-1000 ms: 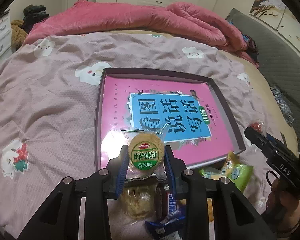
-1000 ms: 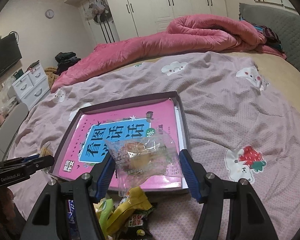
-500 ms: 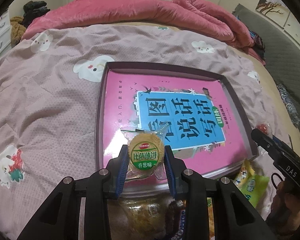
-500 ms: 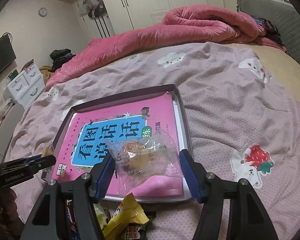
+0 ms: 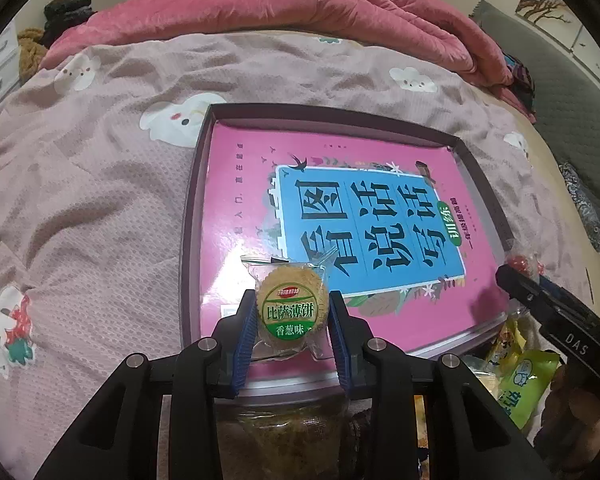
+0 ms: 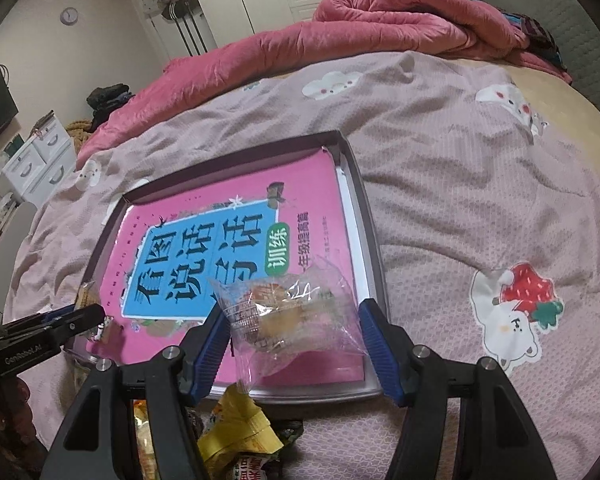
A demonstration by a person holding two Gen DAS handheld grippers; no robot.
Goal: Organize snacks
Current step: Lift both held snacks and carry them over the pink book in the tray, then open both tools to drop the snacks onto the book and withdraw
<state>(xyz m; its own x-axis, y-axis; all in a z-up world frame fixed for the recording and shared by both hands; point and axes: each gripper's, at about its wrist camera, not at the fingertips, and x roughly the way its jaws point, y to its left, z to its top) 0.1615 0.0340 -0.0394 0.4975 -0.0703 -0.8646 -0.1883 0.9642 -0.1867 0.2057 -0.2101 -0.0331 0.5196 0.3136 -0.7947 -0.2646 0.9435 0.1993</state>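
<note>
My left gripper (image 5: 292, 314) is shut on a round biscuit pack (image 5: 290, 304) with a green label, held over the near edge of a dark-rimmed tray (image 5: 194, 216). A pink book (image 5: 340, 208) with a blue title panel lies flat in that tray. My right gripper (image 6: 292, 312) is shut on a clear-wrapped pastry (image 6: 272, 308), its crinkled wrap spanning the two blue pads. It hangs over the near right part of the tray (image 6: 366, 216) and the book (image 6: 220, 248). Each gripper's dark tip shows at the edge of the other's view.
Loose snacks lie on the bedspread in front of the tray: a green pack (image 5: 524, 380), a yellow wrapper (image 6: 240, 428) and others under the grippers. A rolled pink duvet (image 5: 300, 12) lies at the far side of the bed. White drawers (image 6: 40, 160) stand at the left.
Both grippers have sunk and moved forward toward the tray, which now looks larger. The snack pile has slid toward the bottom edge. Both grips are unchanged.
</note>
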